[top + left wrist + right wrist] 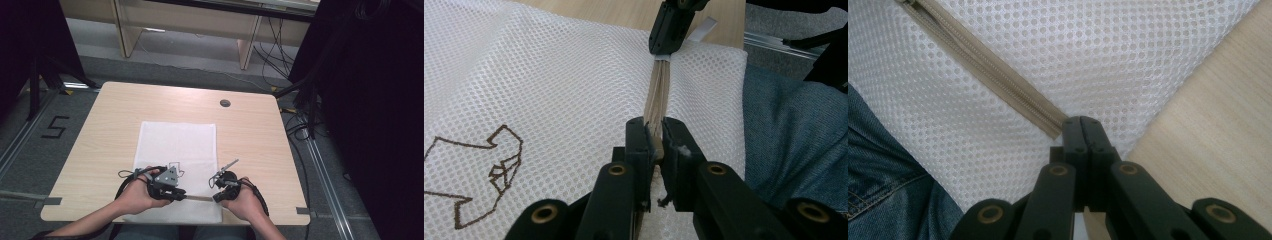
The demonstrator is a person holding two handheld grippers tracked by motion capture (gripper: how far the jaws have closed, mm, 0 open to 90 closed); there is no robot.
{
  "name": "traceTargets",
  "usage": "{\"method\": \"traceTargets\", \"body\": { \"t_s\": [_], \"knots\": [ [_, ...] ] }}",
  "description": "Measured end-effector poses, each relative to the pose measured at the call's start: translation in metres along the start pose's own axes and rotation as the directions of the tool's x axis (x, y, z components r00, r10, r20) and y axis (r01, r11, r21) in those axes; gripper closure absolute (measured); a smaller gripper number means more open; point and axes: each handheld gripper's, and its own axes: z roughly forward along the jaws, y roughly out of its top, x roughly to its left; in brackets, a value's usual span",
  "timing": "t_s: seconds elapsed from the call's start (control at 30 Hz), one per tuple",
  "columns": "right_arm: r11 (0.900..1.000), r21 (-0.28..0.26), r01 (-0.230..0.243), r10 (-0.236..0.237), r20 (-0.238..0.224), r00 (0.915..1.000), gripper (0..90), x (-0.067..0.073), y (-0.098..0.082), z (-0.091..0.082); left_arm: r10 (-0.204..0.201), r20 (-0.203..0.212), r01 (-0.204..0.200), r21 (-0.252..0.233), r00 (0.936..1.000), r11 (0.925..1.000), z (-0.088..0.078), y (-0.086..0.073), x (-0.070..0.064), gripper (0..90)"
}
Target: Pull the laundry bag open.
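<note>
A white mesh laundry bag (177, 150) lies flat on the tabletop (250, 130), its near edge hanging over towards the person's lap. Along that near edge runs a beige zipper (993, 70), and both grippers work on it. The left gripper (654, 135) has its fingers closed on the zipper tape, which stretches straight ahead from their tips to the right gripper (1082, 122). The right gripper's fingers are pressed fully together at the end of the zipper, apparently pinching the tape end or the pull; the pull itself cannot be made out. The step in hand looks like bracing the zipper taut between the two grips. The next move likely calls for one grip to stay anchored while the other draws along the tape's line, keeping it straight so the mesh does not bunch.
</note>
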Motion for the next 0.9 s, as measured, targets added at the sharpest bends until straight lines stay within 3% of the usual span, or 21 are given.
{"method": "traceTargets", "body": {
  "t_s": [0.27,0.4,0.43,0.47,0.5,0.9],
  "knots": [
    [1.000,0.006,-0.013,0.013,0.006,0.9999,90.0,0.0004,0.0000,-0.0006,0.013,0.002,-0.013,0.006,0.9999,0.9999,-0.0006,0.0000,-0.0007,81.9],
    [1.000,-0.009,0.010,-0.010,0.002,0.9999,90.0,-0.0015,-0.0001,0.0001,0.019,0.005,-0.019,-0.001,0.9998,0.9998,-0.0026,0.0000,0.0003,81.9],
    [1.000,-0.002,-0.010,0.010,-0.002,0.9999,90.0,-0.0001,-0.0003,-0.0003,0.009,0.003,-0.009,0.005,1.0000,0.9999,-0.0026,-0.0008,-0.0006,81.9],
    [1.000,-0.005,0.000,0.000,0.001,1.0000,90.0,-0.0008,-0.0002,-0.0003,0.025,0.001,-0.026,0.015,0.9997,0.9996,-0.0038,-0.0015,0.0005,81.9],
    [1.000,-0.007,0.001,-0.001,0.002,1.0000,90.0,-0.0009,-0.0004,-0.0002,0.008,0.002,-0.008,0.001,1.0000,1.0000,-0.0035,-0.0029,-0.0005,81.9],
    [1.000,-0.004,-0.003,0.003,0.004,1.0000,90.0,-0.0009,-0.0001,-0.0004,0.012,0.002,-0.012,0.007,0.9999,0.9999,-0.0069,-0.0041,0.0019,82.0]
  ]
}}
